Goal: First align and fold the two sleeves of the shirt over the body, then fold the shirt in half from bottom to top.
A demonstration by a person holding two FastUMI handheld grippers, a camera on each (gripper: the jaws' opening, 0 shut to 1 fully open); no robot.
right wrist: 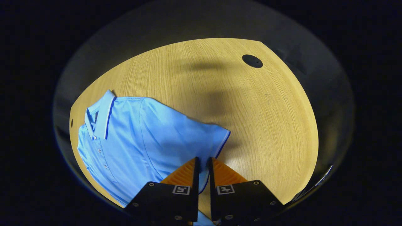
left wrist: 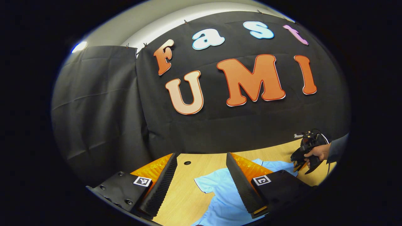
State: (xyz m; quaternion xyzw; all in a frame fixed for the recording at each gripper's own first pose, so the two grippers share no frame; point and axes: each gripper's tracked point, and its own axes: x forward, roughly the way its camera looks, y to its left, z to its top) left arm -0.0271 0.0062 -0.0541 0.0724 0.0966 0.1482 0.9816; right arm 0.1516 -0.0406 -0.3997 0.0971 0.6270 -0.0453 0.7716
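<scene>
Shirt (right wrist: 141, 138) flat on table (right wrist: 251, 119), right gripper (right wrist: 203, 164) at sleeve hem

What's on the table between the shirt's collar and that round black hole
Nothing. In the right gripper view, the stretch from the shirt's collar to the round hole is bare wooden table, crossed by soft shadows.

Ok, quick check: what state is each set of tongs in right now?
Left tongs: open, holding nothing, above the blue polo shirt.
Right tongs: closed on the shirt's sleeve.
</scene>
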